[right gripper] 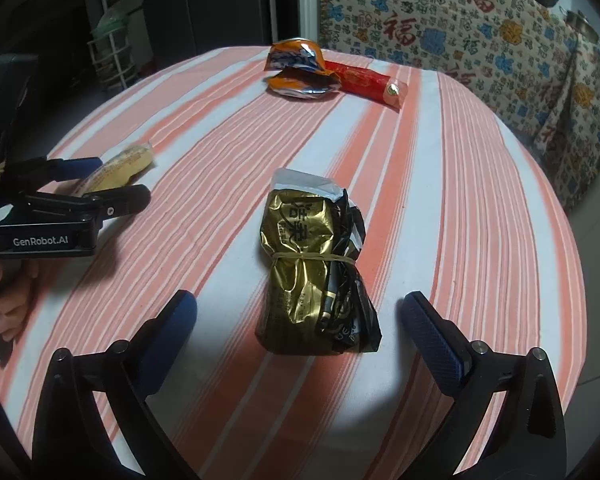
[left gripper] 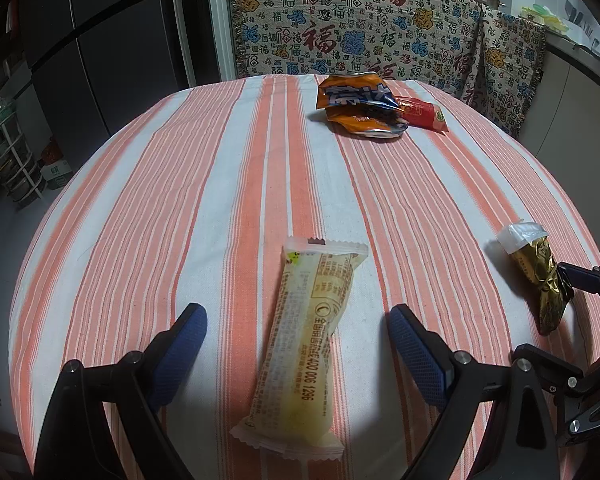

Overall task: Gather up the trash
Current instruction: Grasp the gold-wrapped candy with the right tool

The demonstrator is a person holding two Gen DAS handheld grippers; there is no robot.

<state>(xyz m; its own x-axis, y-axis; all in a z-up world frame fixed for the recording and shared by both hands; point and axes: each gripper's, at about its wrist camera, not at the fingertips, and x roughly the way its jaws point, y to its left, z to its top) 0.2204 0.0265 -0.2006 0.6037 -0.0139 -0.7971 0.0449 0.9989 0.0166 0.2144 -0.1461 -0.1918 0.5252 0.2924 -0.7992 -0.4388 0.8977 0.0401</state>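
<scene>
1. The left hand-held gripper [left gripper: 298,320] is hovering with its blue pads spread wide apart, straddling the yellow snack wrapper [left gripper: 304,344], which is lying lengthwise on the near part of the striped bench [left gripper: 204,184]. Nothing is being held yet.
2. The right hand-held gripper [right gripper: 300,312] is likewise standing wide apart, framing the gold foil bundle [right gripper: 312,268], which is sitting on the bench to the right of the yellow wrapper and is tied at its waist with a rubber band.
3. For the wrapper, I judge that closing across its narrow width, near the middle, is working best; the film is looking flat and slippery, so the pads should be coming down until they are touching the cloth before squeezing.
4. For the bundle, gripping near the banded waist seems wise, since the crumpled foil there is firmest and least likely to spring loose.
5. Pinching the tablecloth is a risk on both sides; a slight lift before carrying off should be showing whether cloth is coming up too.
6. At the far side, a crushed orange packet [left gripper: 356,106] is touching a red stick wrapper [left gripper: 424,114]; both are waiting for later pickups.
</scene>
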